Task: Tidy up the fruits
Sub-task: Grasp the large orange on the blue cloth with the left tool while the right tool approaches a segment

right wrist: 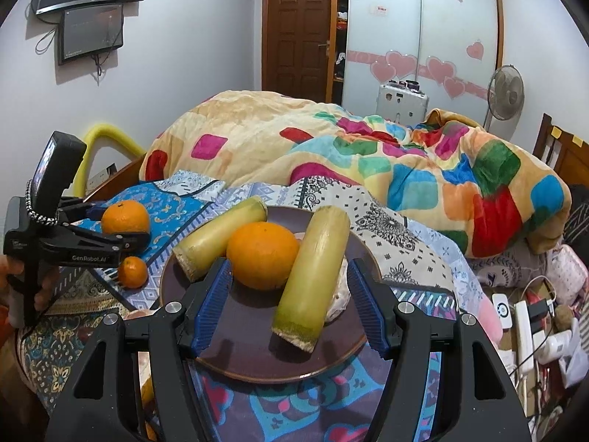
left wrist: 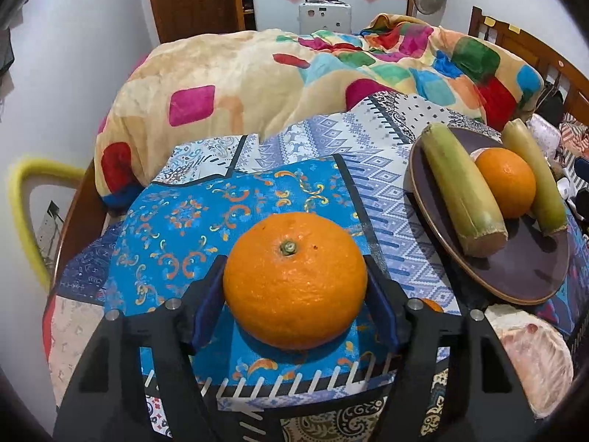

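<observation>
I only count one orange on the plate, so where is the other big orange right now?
In the left wrist view the big orange sits on the blue patterned cloth between the left claw's blue pads, left of the brown plate.

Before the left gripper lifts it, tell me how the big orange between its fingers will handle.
The big orange is round, so it may roll on the soft patterned bedspread if nudged. Its pebbled skin should grip the left gripper pads fairly well. It looks firm and probably heavy for its size.
</observation>
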